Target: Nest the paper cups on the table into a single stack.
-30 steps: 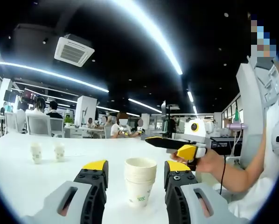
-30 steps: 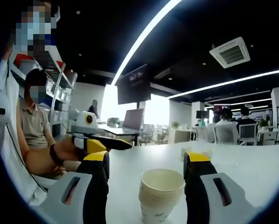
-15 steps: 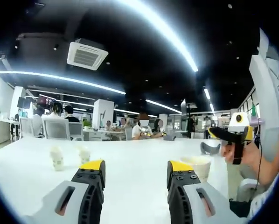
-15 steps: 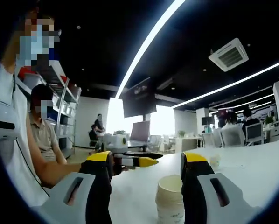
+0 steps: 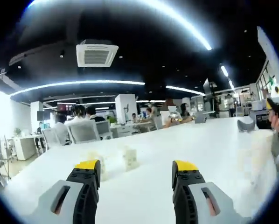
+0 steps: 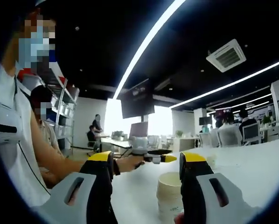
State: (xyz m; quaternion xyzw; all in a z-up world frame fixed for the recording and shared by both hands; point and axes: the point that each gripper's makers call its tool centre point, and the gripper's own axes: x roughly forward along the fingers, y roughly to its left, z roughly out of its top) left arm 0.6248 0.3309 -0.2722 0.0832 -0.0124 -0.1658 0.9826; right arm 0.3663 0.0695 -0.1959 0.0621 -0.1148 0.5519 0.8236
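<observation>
In the left gripper view the left gripper (image 5: 136,169) hangs over the white table (image 5: 209,149) with its yellow-tipped jaws spread wide and nothing between them, while two loose paper cups (image 5: 129,157) stand on the table beyond the tips, blurred. In the right gripper view the right gripper (image 6: 146,165) is likewise spread apart, and the stack of nested paper cups (image 6: 170,195) stands upright on the table between its jaws, close against the right-hand one. The left gripper (image 6: 157,158) reaches in from the left there, held in the person's hand (image 6: 128,163), above and behind the stack.
</observation>
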